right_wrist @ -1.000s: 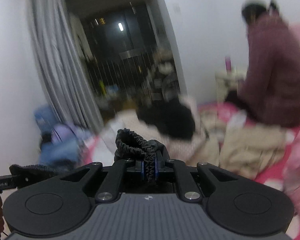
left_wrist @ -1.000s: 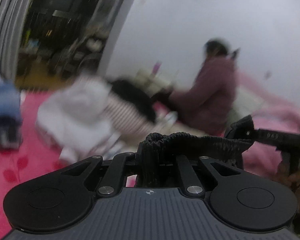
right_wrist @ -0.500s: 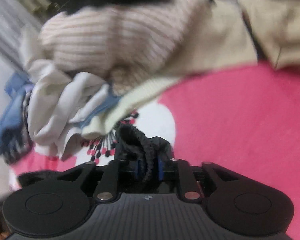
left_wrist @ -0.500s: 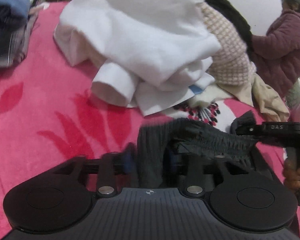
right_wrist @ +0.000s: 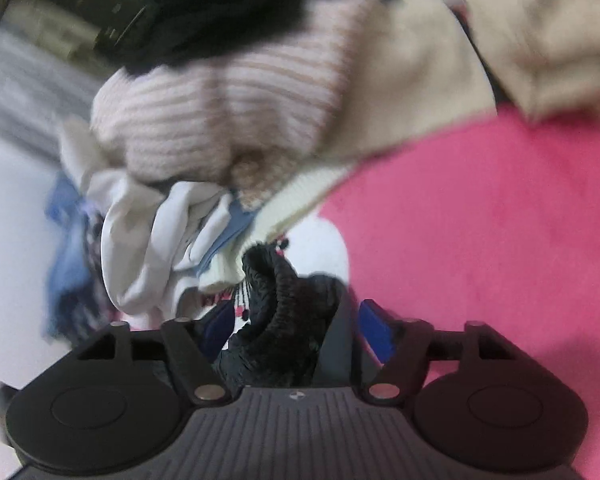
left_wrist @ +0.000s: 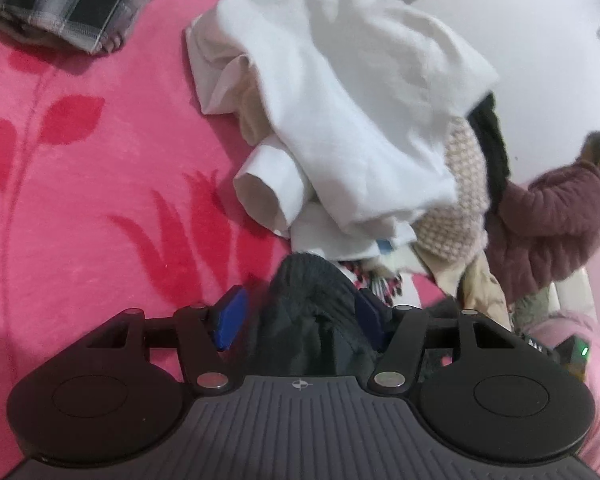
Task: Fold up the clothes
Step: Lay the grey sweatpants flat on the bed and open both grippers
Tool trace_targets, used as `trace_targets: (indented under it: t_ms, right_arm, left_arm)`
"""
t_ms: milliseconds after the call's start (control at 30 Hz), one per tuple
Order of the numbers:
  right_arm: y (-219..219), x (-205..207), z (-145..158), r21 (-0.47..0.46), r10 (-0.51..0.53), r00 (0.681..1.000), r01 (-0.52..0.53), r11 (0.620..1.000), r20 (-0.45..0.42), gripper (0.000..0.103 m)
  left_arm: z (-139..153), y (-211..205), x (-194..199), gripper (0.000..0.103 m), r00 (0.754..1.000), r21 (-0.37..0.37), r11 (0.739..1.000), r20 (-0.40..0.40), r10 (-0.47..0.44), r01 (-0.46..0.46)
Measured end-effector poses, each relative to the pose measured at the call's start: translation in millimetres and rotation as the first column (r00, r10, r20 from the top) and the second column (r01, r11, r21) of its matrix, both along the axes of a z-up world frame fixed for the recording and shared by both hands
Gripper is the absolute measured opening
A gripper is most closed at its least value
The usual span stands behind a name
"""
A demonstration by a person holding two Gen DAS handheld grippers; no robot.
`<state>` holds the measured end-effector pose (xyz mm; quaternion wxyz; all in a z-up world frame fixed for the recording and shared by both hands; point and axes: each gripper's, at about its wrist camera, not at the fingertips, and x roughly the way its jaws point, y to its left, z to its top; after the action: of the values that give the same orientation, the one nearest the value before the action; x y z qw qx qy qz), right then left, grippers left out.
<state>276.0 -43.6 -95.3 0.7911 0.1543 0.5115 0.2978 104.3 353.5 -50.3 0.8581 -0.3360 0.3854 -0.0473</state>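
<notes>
Between the spread blue pads of the left gripper lies a dark ribbed knit garment, bunched on the pink floral blanket just short of the white shirt heading the unfolded pile. The right gripper stands equally wide, the same dark knit slack between its pads, gripped by neither. Each gripper seems equally near, the bunch hiding the garment's long axis.
</notes>
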Motion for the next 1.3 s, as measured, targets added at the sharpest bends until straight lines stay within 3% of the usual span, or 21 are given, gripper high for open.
trace_targets:
  t_ms: [67, 200, 433, 533, 700, 800, 900, 1067, 1233, 1300]
  right_arm:
    - [2, -11, 18, -0.065, 0.019, 0.996, -0.013, 0.998, 0.087, 0.074]
    - [-23, -39, 51, -0.013, 0.074, 0.987, -0.073, 0.997, 0.146, 0.075]
    - [-79, -95, 90, 0.108, 0.192, 0.97, -0.209, 0.972, 0.148, 0.079]
    - [-83, -115, 89, 0.112, 0.215, 0.967, -0.231, 0.966, 0.135, 0.079]
    - [-59, -135, 86, 0.131, 0.237, 0.962, -0.255, 0.958, 0.139, 0.076]
    - [-27, -143, 84, 0.129, 0.278, 0.952, -0.294, 0.947, 0.129, 0.073]
    - [12, -147, 80, 0.116, 0.327, 0.94, -0.337, 0.934, 0.101, 0.069]
    - [71, -139, 70, 0.056, 0.349, 0.934, -0.354, 0.934, 0.081, 0.064]
    - [127, -112, 48, 0.046, 0.344, 0.939, -0.344, 0.938, 0.021, 0.064]
    - [150, -104, 46, -0.044, 0.39, 0.915, -0.388, 0.921, 0.098, 0.064]
  left_arm:
    - [10, 5, -13, 0.06, 1.0, 0.006, 1.0, 0.011, 0.011, -0.011]
    - [33, 18, -41, 0.06, 0.999, 0.023, 0.999, 0.036, 0.038, -0.038]
    - [132, 76, -128, 0.06, 0.967, 0.212, 0.956, 0.192, 0.164, -0.204]
    - [145, 78, -146, 0.06, 0.977, 0.248, 0.952, 0.155, 0.144, -0.18]
    - [100, 19, -167, 0.06, 0.999, 0.255, 0.966, -0.018, -0.05, 0.053]
    - [45, -33, -183, 0.06, 0.973, 0.181, 0.961, -0.137, -0.188, 0.211]
    - [-4, -76, -198, 0.058, 0.935, 0.139, 0.94, -0.222, -0.277, 0.312]
    - [-36, -112, -211, 0.055, 0.919, 0.201, 0.91, -0.239, -0.315, 0.364]
    - [-47, -123, -212, 0.037, 0.922, 0.237, 0.901, -0.229, -0.312, 0.364]
    - [-48, -125, -210, 0.025, 0.925, 0.235, 0.904, -0.223, -0.307, 0.357]
